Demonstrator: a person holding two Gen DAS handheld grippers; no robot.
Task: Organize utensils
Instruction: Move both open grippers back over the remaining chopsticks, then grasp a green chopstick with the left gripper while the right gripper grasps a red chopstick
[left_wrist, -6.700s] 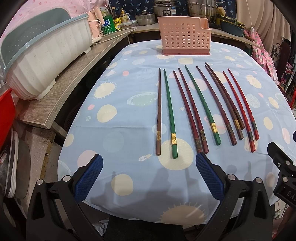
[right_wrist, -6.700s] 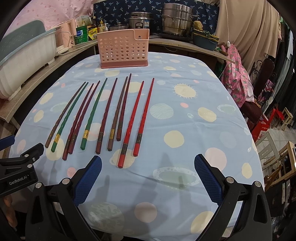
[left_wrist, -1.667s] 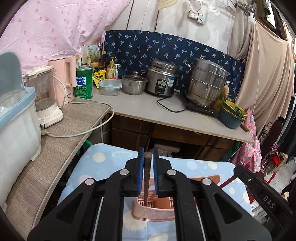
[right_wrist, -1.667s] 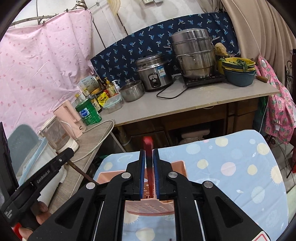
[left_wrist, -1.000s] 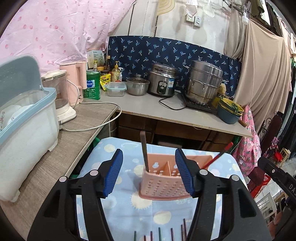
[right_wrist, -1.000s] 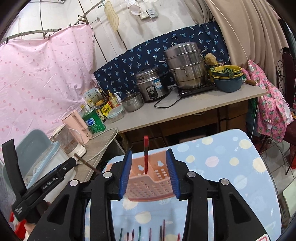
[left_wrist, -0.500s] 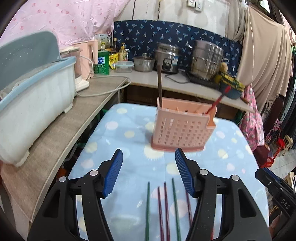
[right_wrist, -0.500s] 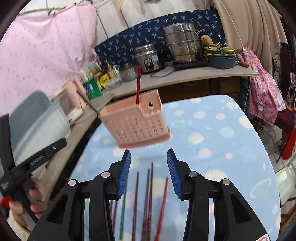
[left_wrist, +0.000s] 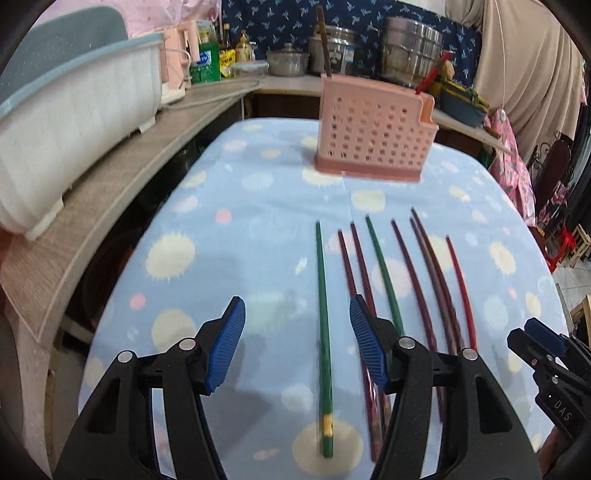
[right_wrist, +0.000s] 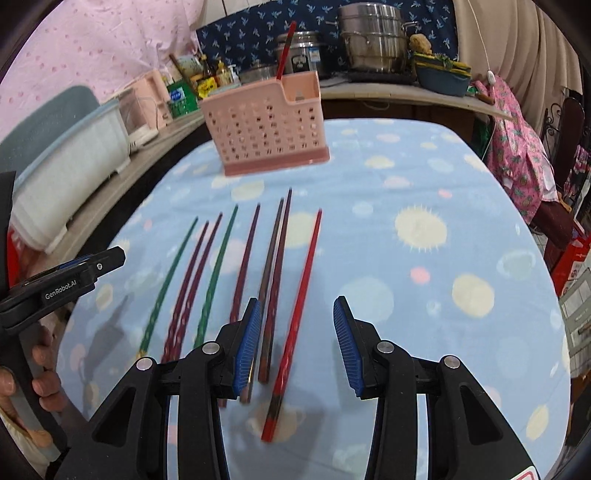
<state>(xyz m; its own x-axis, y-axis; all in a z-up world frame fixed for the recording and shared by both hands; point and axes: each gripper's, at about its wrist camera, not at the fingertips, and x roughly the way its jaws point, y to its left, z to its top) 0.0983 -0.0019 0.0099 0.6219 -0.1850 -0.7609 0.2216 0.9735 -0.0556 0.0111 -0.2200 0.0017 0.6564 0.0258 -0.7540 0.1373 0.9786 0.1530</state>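
Note:
A pink perforated basket stands at the far end of the table, holding one brown chopstick and one red chopstick. Several chopsticks lie in a row on the cloth. My left gripper is open above the leftmost green chopstick, which shows between its fingers. In the right wrist view the basket is seen again. My right gripper is open above the rightmost red chopstick. Neither holds anything. A hand carries the left gripper.
A blue spotted cloth covers the table. A white and blue dish bin sits on the wooden counter to the left. Pots, bottles and a rice cooker crowd the back counter. Pink fabric hangs at the right.
Both grippers, earlier shut on a chopstick over the basket, let them go into it. They have since pulled back and sunk toward the row of chopsticks, tilting downward.

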